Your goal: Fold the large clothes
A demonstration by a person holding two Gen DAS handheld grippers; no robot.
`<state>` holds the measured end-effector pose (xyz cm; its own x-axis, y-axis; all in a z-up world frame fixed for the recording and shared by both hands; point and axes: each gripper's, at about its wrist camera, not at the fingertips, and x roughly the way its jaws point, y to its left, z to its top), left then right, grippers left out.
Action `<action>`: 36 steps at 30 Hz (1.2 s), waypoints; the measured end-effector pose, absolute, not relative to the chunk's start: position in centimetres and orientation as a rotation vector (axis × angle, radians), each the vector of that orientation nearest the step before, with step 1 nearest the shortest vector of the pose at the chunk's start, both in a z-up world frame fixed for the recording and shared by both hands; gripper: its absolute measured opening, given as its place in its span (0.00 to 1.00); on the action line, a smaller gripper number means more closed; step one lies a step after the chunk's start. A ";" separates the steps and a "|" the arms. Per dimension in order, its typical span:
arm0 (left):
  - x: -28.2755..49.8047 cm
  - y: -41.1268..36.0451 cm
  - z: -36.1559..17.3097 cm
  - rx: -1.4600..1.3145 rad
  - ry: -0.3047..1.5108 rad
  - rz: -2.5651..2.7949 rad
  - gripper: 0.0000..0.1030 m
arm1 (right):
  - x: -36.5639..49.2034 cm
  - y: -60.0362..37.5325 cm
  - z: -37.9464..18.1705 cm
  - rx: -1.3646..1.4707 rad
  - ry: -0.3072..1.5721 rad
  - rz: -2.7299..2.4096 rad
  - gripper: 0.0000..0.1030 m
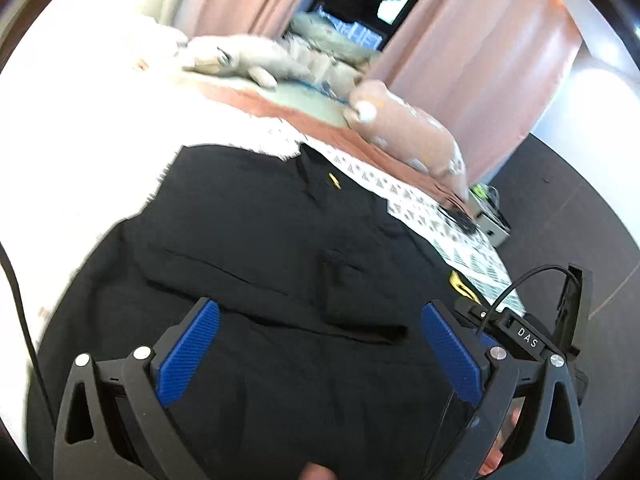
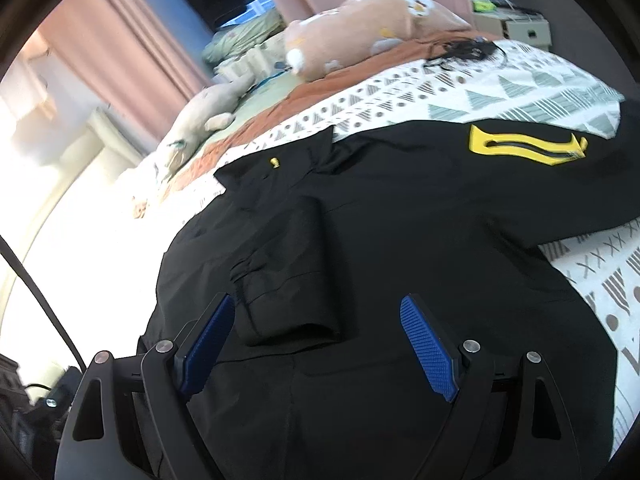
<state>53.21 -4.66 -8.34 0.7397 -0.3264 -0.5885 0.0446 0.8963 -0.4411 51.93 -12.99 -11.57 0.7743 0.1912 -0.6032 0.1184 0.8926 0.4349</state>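
Note:
A large black shirt [image 1: 256, 232] lies spread on a bed; it also shows in the right wrist view [image 2: 400, 216]. It has a yellow emblem [image 2: 528, 145] on one sleeve and a small yellow mark [image 2: 274, 162] near the collar. One sleeve [image 2: 288, 276] is folded in over the body. My left gripper [image 1: 320, 312] is open and empty, hovering over the shirt's lower part. My right gripper [image 2: 316, 308] is open and empty, just above the folded sleeve's cuff. The right gripper's body [image 1: 520, 336] shows at the right edge of the left wrist view.
The bed has a white patterned cover [image 2: 500, 92] and a rust blanket [image 1: 320, 120]. A tan plush toy [image 2: 376, 20] and a pale plush toy [image 2: 200, 120] lie near the head. Pink curtains [image 1: 472, 40] hang behind. A small cabinet [image 2: 516, 26] stands beside the bed on dark floor [image 1: 560, 200].

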 end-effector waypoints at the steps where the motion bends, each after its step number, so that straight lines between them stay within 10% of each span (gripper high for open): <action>1: 53.2 -4.0 -8.3 -0.412 0.701 -0.208 1.00 | 52.0 -12.2 -11.5 0.438 0.681 0.040 0.82; 22: 51.1 10.8 -10.1 -0.537 0.528 0.145 1.00 | 61.6 2.2 -15.9 -0.054 0.910 -0.031 0.82; 36: 51.2 8.1 -9.6 -0.460 0.543 0.135 1.00 | 58.2 -9.4 -10.3 0.103 0.733 -0.312 0.82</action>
<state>51.24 8.06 -9.62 0.8504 0.0039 -0.5261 -0.2428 0.8900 -0.3859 58.17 -9.41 -10.28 0.6995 -0.2441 -0.6717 0.3153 0.9489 -0.0165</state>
